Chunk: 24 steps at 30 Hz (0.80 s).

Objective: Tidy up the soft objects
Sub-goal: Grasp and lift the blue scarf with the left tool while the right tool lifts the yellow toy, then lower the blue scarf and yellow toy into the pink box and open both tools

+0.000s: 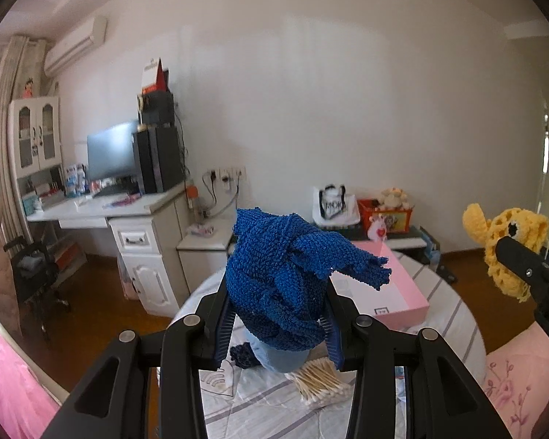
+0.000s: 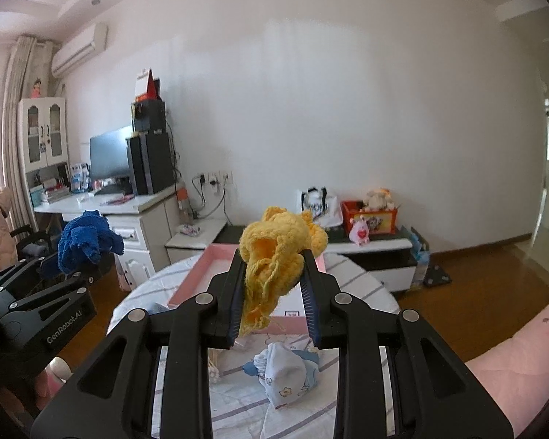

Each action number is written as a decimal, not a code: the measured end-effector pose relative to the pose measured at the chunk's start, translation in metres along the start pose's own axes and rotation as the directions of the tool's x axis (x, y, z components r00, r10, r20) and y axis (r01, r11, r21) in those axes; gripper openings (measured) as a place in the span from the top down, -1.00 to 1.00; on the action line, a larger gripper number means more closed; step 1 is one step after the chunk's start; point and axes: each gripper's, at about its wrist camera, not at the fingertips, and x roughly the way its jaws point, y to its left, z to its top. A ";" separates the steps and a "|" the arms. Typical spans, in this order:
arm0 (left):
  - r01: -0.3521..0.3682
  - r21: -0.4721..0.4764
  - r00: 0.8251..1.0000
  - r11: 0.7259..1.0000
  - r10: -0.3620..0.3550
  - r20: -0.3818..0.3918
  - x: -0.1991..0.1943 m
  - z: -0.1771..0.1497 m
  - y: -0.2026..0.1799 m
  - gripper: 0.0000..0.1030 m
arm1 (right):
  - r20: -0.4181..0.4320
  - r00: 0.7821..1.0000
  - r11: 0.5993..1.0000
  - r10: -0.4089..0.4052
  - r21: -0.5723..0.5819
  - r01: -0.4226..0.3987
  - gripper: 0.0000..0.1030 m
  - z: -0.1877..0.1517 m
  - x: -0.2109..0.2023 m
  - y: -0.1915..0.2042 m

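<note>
Right up close, the left gripper (image 1: 278, 329) has its jaws squeezed on a blue knitted thing (image 1: 282, 278), which is bunched up in a big lump and lifted above the surface (image 1: 454, 314). The right gripper (image 2: 274, 292) has its jaws squeezed on a yellow knitted thing (image 2: 274, 252), also held up in the air, and a loose bit of it hangs down between the jaws. Both soft things are up high, a little apart from each other, with the open pink box (image 2: 197, 278) lying on the striped cloth just past them. I think the box is where they should go. Here is what could go wrong. The yellow thing is thin and full of holes, so the jaws may only be pinching a few strands. If the hand shakes or goes fast, it could slip out and fall beside the box. Its hanging bit could also catch on the box edge and drag the box along. The blue lump sticks out far past the jaws, so it could bump the box wall or flop over the side when it is let go. Below the grippers lie a pile of cotton swabs (image 1: 320, 380) and a small white baby sock (image 2: 285, 376). If a gripper goes down too low, it could push the swabs around or knock them off. The two grippers could also bump each other if both go for the box together.
</note>
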 end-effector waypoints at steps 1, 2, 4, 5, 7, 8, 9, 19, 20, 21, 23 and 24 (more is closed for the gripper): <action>0.002 -0.003 1.000 1.000 -0.002 -0.018 0.013 0.002 -0.001 0.25 | -0.015 1.000 1.000 0.002 0.001 -0.002 0.50 -0.001 0.008 0.000; 0.004 -0.003 1.000 1.000 -0.004 -0.030 0.021 0.004 -0.002 0.25 | -0.027 1.000 1.000 0.004 0.005 -0.004 0.50 -0.002 0.016 -0.001; 0.009 -0.003 0.998 1.000 -0.009 -0.064 0.045 0.013 -0.004 0.25 | -0.059 0.998 1.000 0.008 0.012 -0.008 0.50 -0.004 0.035 -0.004; 0.008 -0.003 0.997 1.000 -0.009 -0.077 0.055 0.016 -0.006 0.25 | -0.074 0.997 1.000 0.009 0.014 -0.008 0.50 -0.005 0.044 -0.005; 0.004 -0.001 0.995 1.000 -0.004 -0.103 0.076 0.025 -0.009 0.25 | -0.104 0.995 1.000 0.009 0.024 -0.007 0.50 -0.005 0.064 -0.009; 0.000 0.004 0.993 1.000 0.001 -0.115 0.087 0.030 -0.012 0.25 | -0.117 0.993 1.000 0.009 0.027 -0.006 0.50 -0.005 0.074 -0.011; -0.002 0.007 0.992 1.000 0.003 -0.123 0.097 0.038 -0.013 0.25 | -0.123 0.992 1.000 0.009 0.029 -0.005 0.50 -0.006 0.080 -0.013; -0.011 0.040 0.975 0.999 0.020 -0.220 0.216 0.100 -0.039 0.25 | -0.209 0.978 0.999 0.015 0.034 -0.008 0.50 -0.003 0.160 -0.024; -0.012 0.043 0.973 0.999 0.022 -0.229 0.231 0.105 -0.042 0.25 | -0.217 0.976 0.999 0.018 0.035 -0.011 0.50 -0.004 0.166 -0.024; -0.012 0.048 0.971 0.999 0.023 -0.240 0.244 0.109 -0.044 0.25 | -0.228 0.973 0.999 0.022 0.034 -0.015 0.50 -0.005 0.174 -0.025; -0.010 0.068 0.964 0.998 0.028 -0.266 0.276 0.119 -0.052 0.24 | -0.253 0.967 0.999 0.025 0.031 -0.018 0.50 -0.005 0.192 -0.025; -0.012 0.076 0.960 0.997 0.033 -0.277 0.291 0.123 -0.056 0.24 | -0.263 0.965 0.999 0.024 0.030 -0.017 0.50 -0.007 0.198 -0.026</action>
